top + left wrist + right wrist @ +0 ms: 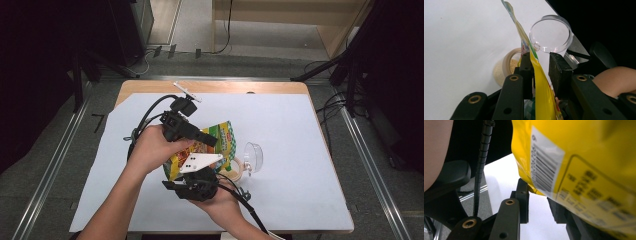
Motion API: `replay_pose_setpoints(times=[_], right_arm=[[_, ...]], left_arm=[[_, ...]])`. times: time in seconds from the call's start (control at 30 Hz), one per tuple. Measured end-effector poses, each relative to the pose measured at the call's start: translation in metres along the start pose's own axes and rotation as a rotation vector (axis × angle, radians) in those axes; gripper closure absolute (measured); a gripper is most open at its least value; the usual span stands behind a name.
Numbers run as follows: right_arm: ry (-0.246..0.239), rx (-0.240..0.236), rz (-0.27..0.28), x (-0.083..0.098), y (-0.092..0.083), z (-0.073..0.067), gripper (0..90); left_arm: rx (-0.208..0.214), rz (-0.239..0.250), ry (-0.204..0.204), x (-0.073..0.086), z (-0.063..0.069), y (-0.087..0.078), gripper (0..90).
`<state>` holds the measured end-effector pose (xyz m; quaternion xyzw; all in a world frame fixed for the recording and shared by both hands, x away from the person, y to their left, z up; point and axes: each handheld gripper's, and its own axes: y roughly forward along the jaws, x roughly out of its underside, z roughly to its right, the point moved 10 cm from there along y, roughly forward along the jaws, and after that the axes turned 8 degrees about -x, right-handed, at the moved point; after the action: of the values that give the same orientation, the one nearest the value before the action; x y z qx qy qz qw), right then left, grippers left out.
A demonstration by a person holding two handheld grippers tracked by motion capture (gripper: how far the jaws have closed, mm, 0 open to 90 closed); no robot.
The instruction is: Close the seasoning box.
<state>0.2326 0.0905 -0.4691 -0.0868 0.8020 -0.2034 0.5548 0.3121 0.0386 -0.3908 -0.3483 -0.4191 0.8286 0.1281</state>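
Note:
A yellow and green snack bag is held tilted above the table's middle, between both hands. My left gripper reaches in from the left, shut on the bag, which runs up between its jaws. From below, my right gripper meets the bag's lower end under its grey plate. In the right gripper view the bag's barcode side hangs over the right gripper; a corner dips between the spread jaws and hides one pad. Under the bag's far end sits a small round tub of beige crumbs, its clear lid standing open.
A white sheet covers the wooden table. A small white strip lies near the back edge. Cables trail from both grippers toward the front. Metal floor rails and dark stands flank the table.

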Motion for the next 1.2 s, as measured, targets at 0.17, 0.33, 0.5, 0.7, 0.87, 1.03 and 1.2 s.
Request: replay_pose_setpoints(times=[0.17,0.33,0.5,0.7,0.87,1.03,1.2], right_arm=[[0.021,-0.018,0.007,0.0007,0.0005,-0.0025,72.9],[0.020,-0.023,0.001,0.0024,0.0002,-0.0049,72.9],[0.025,-0.021,0.000,0.0027,0.0008,-0.0052,73.1],[0.006,-0.025,0.006,-0.0010,-0.0008,-0.0095,73.3],[0.020,-0.025,-0.003,0.0035,0.0010,-0.0083,73.2],[0.009,-0.014,-0.003,0.0047,0.0017,-0.0078,73.0],[-0.002,-0.009,-0.004,0.0048,0.0011,-0.0083,73.2]], left_arm=[[-0.023,0.002,0.009,0.0016,0.0006,0.0027,71.6],[-0.015,-0.001,0.006,0.0035,-0.0006,0.0044,71.8],[-0.015,0.001,0.012,0.0041,0.0018,0.0031,71.2],[-0.011,0.007,0.016,0.0039,0.0045,0.0001,71.2],[-0.006,-0.012,0.006,0.0060,0.0012,0.0052,71.2],[-0.003,-0.011,0.010,0.0061,0.0015,0.0054,71.1],[-0.002,-0.010,0.012,0.0062,0.0016,0.0054,70.9]])
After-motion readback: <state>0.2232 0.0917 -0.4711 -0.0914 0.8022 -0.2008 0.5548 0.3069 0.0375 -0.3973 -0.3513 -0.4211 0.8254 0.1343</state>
